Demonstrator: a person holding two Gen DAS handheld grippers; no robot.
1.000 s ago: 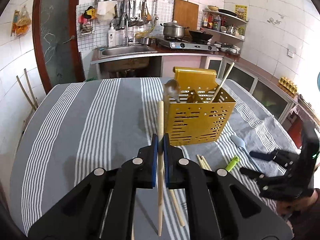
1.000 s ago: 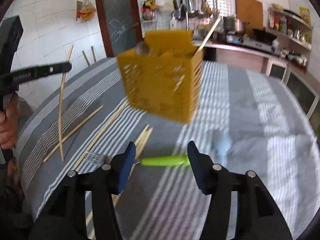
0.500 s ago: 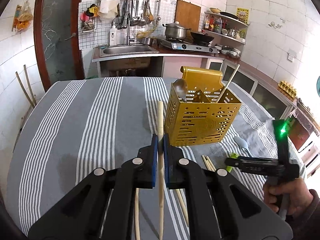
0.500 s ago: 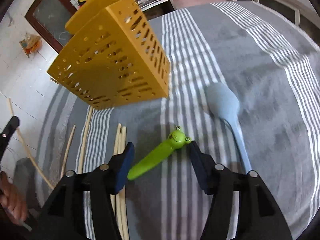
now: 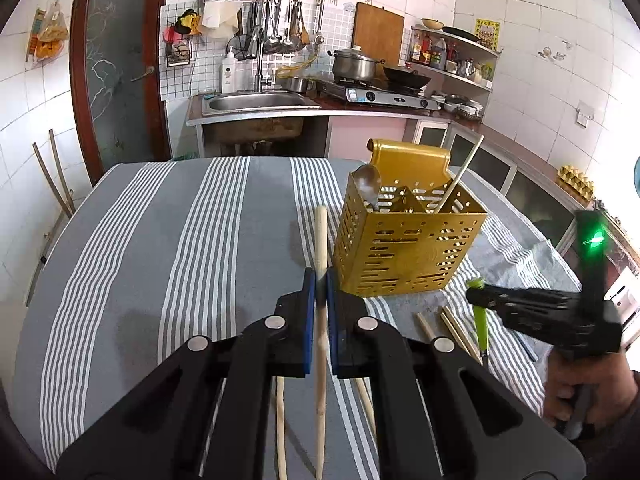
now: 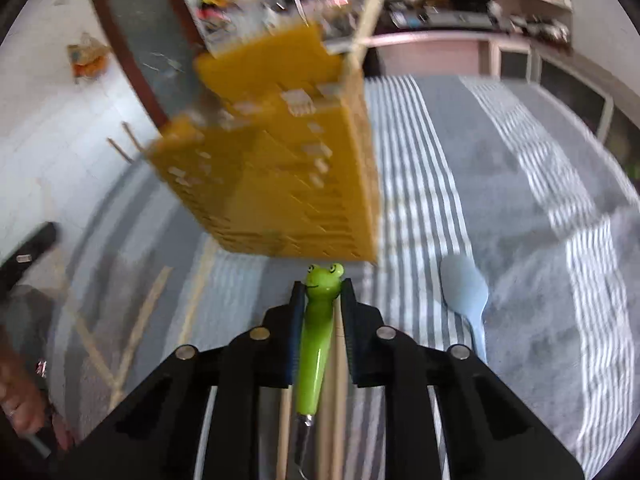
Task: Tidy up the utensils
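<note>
The left gripper (image 5: 321,280) pinched a chopstick (image 5: 320,240) whose long axis pointed up-frame, with the holder (image 5: 404,248) just right of its tip. The right gripper (image 6: 323,292) was closed on the frog handle (image 6: 318,320), directly below the holder (image 6: 280,168) in its frame.

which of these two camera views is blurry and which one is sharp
Right wrist view: motion-blurred, the caddy and cloth smeared, only the right gripper and frog handle crisp. Left wrist view: sharp throughout, with fisheye bending at the edges.

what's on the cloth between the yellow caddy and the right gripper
In the left wrist view, loose wooden chopsticks lie on the striped tablecloth between the yellow utensil caddy and the right gripper, which holds the green frog-handled utensil.
</note>
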